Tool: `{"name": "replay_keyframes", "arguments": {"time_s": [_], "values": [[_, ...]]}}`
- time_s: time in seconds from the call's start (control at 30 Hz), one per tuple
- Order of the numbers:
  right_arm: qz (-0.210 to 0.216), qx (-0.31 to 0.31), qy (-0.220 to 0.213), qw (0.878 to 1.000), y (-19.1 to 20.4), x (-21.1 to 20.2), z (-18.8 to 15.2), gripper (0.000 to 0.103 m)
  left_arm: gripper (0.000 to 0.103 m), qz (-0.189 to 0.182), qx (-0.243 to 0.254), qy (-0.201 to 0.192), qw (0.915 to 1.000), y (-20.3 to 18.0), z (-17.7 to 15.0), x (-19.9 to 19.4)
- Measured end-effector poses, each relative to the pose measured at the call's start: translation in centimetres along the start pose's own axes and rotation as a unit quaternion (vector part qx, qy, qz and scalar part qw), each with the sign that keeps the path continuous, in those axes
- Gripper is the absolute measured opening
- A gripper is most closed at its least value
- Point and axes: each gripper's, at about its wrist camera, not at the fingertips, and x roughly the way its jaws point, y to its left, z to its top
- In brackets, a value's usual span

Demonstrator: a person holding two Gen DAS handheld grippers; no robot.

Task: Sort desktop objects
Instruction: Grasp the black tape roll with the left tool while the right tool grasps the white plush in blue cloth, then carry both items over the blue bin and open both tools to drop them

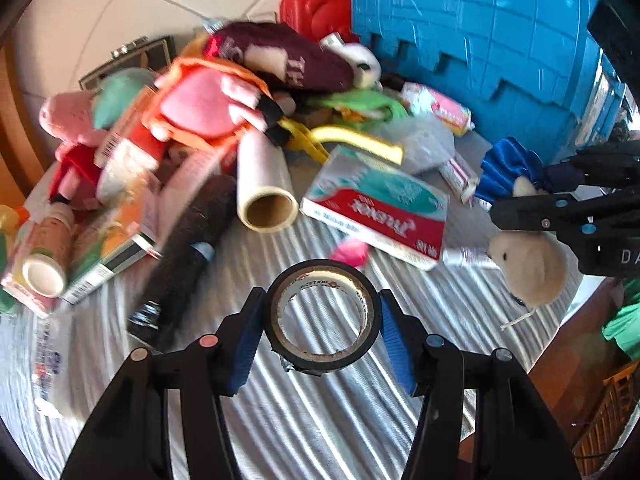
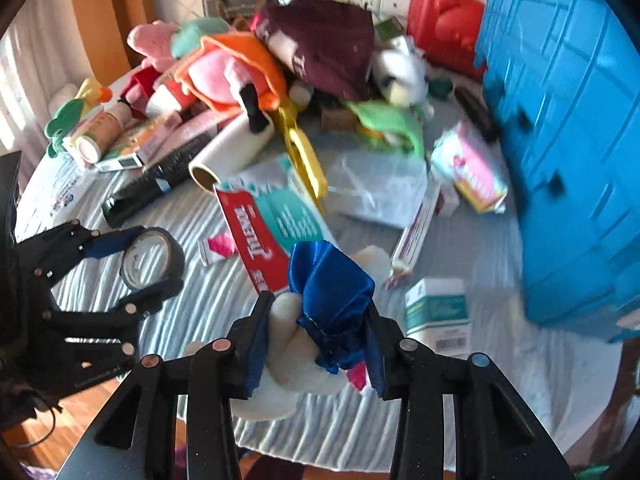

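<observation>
My left gripper (image 1: 322, 316) is shut on a black tape roll (image 1: 322, 344) and holds it above the grey striped cloth (image 1: 280, 420). It also shows in the right wrist view (image 2: 156, 268), with the tape roll (image 2: 154, 258) in it. My right gripper (image 2: 316, 336) is shut on a cream plush toy in a blue satin dress (image 2: 332, 292). The same toy (image 1: 528, 264) hangs from the right gripper (image 1: 520, 208) in the left wrist view. A pile of mixed objects lies behind both grippers.
A big blue plastic crate (image 1: 500, 40) stands at the back right, a red case (image 1: 316, 8) beside it. The pile holds a maroon cap (image 1: 280, 56), a film roll (image 1: 264, 184), a red and teal box (image 1: 380, 208), yellow scissors (image 2: 304, 152) and a green and white box (image 2: 438, 316).
</observation>
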Motion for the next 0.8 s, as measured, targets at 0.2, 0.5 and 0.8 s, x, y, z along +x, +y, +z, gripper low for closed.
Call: {"name": "replay_keyframes", "arguments": {"time_s": [0.2, 0.5, 0.8], "values": [[-0.014, -0.001, -0.036, 0.999, 0.1, -2.2, 1.7, 0.040, 0.055, 0.018, -0.002, -0.037, 0.9991, 1.5, 2.1, -3.0], [-0.047, 0.000, -0.112, 0.993, 0.3, -7.8, 5.1, 0.040, 0.055, 0.027, 0.029, -0.117, 0.9924, 1.9, 7.7, -8.3], [-0.106, 0.011, -0.193, 0.975, -1.9, -14.5, 8.0, 0.040, 0.055, 0.007, 0.077, -0.204, 0.9760, -0.8, 15.1, -12.7]]}}
